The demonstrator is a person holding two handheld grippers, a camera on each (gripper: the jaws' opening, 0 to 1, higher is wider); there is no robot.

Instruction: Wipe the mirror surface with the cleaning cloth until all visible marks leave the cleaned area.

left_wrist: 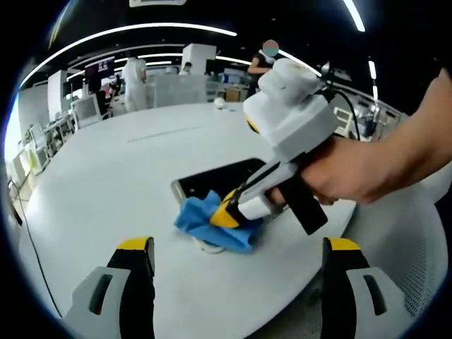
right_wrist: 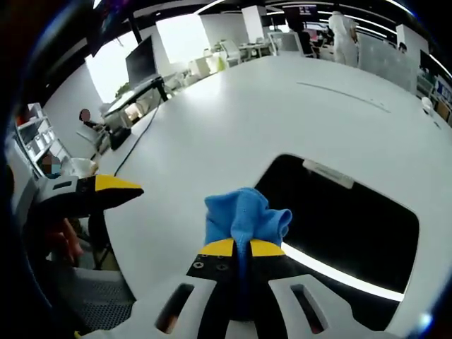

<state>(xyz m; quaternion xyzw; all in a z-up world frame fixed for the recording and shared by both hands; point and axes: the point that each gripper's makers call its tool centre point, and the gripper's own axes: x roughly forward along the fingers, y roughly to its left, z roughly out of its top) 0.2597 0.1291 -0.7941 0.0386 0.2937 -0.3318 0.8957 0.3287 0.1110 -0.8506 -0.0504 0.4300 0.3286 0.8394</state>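
Observation:
A dark rectangular mirror (left_wrist: 215,180) (right_wrist: 339,226) lies flat on the white table (left_wrist: 120,176) (right_wrist: 233,120). A crumpled blue cloth (left_wrist: 205,219) (right_wrist: 244,215) rests at the mirror's near edge. My right gripper (right_wrist: 239,247) (left_wrist: 227,212) is shut on the cloth and presses it down by the mirror; a hand holds its handle. My left gripper (left_wrist: 236,247) is open, hovering short of the cloth with nothing between its yellow-tipped fingers. In the right gripper view, the left gripper's yellow tip (right_wrist: 113,185) enters from the left.
The table's rounded edge (left_wrist: 296,311) runs close to the mirror. A mesh chair (left_wrist: 417,240) (right_wrist: 92,296) stands beside it. Desks, monitors and people fill the office background beyond the table.

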